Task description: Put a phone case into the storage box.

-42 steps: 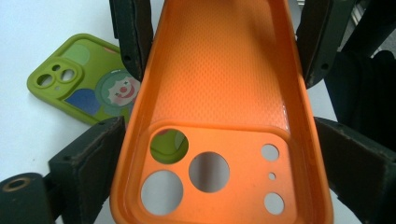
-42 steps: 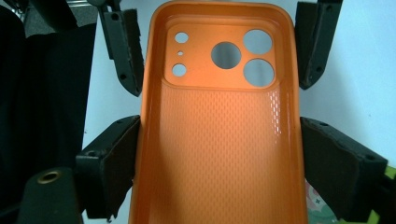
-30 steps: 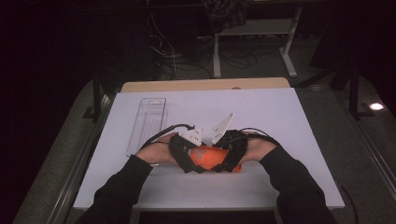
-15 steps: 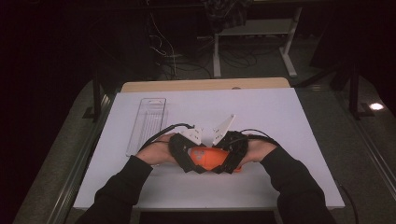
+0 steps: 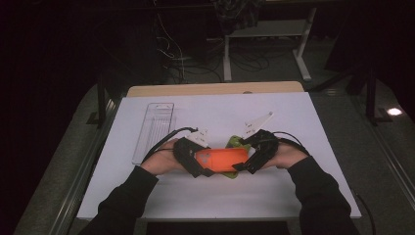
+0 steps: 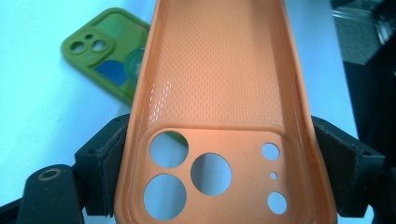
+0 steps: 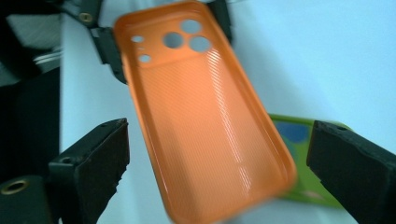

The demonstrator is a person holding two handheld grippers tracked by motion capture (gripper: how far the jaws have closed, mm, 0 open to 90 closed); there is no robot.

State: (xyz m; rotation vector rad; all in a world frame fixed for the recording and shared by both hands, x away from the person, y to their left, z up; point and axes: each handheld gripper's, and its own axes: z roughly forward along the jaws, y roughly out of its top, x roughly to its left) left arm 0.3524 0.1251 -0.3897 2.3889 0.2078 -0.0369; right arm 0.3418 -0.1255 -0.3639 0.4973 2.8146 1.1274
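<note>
Orange phone case (image 5: 221,159) now held off the white table (image 5: 293,196) by its camera-hole end alone, clamped between the jaws of the left gripper (image 6: 219,163); right gripper (image 7: 215,154) just let go, jaws opened wide and apart on either side of the free end, pulled slightly back compared with a second ago. Handover to one hand judged done. Green phone case (image 6: 105,58) lying flat just beneath and behind, in the way of setting down; clear tray (image 5: 154,129) well off to the left.

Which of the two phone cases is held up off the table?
The orange case, clamped at its camera end by the left gripper. The green case lies flat on the table.
</note>
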